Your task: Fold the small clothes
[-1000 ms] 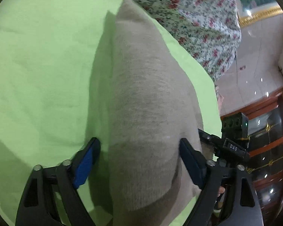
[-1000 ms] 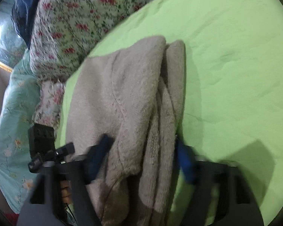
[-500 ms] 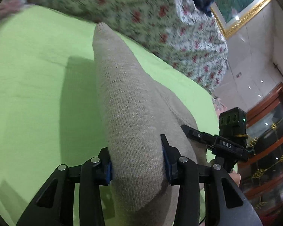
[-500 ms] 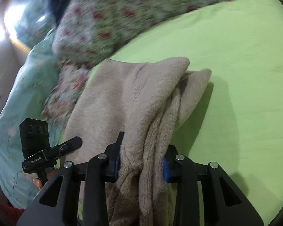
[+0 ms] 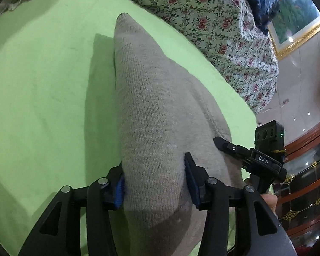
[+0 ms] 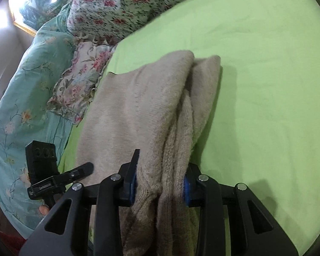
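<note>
I have one beige knit garment (image 5: pixel 160 115) bunched lengthwise on the green bedsheet (image 5: pixel 42 89), and both tools are on it. My left gripper (image 5: pixel 154 183) has its blue-padded jaws pressed on a thick fold, though they are easing apart. My right gripper (image 6: pixel 160 183) is clamped on the garment's other end, where two folded layers lie side by side. Open sheet runs wide to the outer side of each gripper. A floral quilt (image 5: pixel 213 21) crowds the far edge; one ruffled pillow (image 6: pixel 81 85) and a teal cover (image 6: pixel 17 98) lie beyond. The other tool's mount reads "DAS" (image 5: pixel 263 160).
</note>
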A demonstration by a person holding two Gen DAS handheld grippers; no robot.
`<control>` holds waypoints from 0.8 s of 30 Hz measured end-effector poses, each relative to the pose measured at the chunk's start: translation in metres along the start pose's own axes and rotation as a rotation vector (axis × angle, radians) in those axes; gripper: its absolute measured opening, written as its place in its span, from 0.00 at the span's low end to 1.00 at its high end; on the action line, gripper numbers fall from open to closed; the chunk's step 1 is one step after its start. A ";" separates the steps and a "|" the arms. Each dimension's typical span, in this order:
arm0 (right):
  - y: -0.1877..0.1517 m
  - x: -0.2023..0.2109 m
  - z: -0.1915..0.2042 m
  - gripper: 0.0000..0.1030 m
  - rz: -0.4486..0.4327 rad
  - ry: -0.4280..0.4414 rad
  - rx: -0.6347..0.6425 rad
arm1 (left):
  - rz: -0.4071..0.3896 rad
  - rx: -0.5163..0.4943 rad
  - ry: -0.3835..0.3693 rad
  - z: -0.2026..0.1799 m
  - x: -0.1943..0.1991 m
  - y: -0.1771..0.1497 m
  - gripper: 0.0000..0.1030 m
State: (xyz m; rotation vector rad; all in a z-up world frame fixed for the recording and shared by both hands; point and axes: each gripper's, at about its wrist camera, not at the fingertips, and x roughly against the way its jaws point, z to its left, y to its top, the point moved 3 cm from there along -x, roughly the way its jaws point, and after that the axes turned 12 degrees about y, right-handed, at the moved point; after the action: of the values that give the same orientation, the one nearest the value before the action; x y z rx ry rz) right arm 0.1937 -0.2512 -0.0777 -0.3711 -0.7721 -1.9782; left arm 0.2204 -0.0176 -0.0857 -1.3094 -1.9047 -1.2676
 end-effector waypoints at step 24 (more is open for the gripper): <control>0.065 0.035 0.031 0.08 -0.185 -0.102 0.132 | -0.104 -0.118 0.348 -0.016 0.022 0.023 0.68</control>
State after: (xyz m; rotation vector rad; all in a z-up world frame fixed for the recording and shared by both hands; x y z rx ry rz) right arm 0.2303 -0.2771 -0.0114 -0.3341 -1.0285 -2.0779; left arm 0.2306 -0.0199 -0.0514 -0.9750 -1.6902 -1.5663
